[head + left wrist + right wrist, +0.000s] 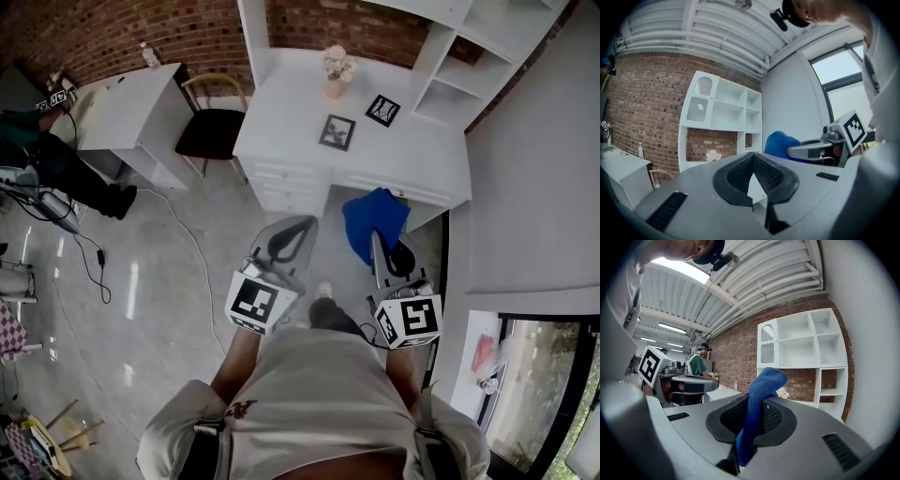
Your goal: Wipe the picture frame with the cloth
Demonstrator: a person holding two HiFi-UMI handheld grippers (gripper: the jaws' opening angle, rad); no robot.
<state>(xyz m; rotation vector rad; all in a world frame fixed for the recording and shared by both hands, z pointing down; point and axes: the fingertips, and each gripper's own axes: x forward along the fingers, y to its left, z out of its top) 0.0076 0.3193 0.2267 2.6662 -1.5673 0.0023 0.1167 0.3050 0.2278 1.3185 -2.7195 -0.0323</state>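
Observation:
Two dark picture frames lie on the white desk [281,112]: one [337,132] near the middle, one [382,111] further right. Both grippers hang in the air before the desk, well short of the frames. My right gripper [389,248] [752,420] is shut on a blue cloth [373,220] [761,385] that sticks up from its jaws. My left gripper [286,239] [753,180] is shut, with nothing between its pads. In the left gripper view the cloth [780,143] shows beside the right gripper [811,151].
A vase of pale flowers [336,70] stands on the desk behind the frames. White shelves [469,56] rise at the desk's right. A chair [211,127] and a second white table [122,108] stand to the left. A person [56,169] is at far left, with cables [94,253] on the floor.

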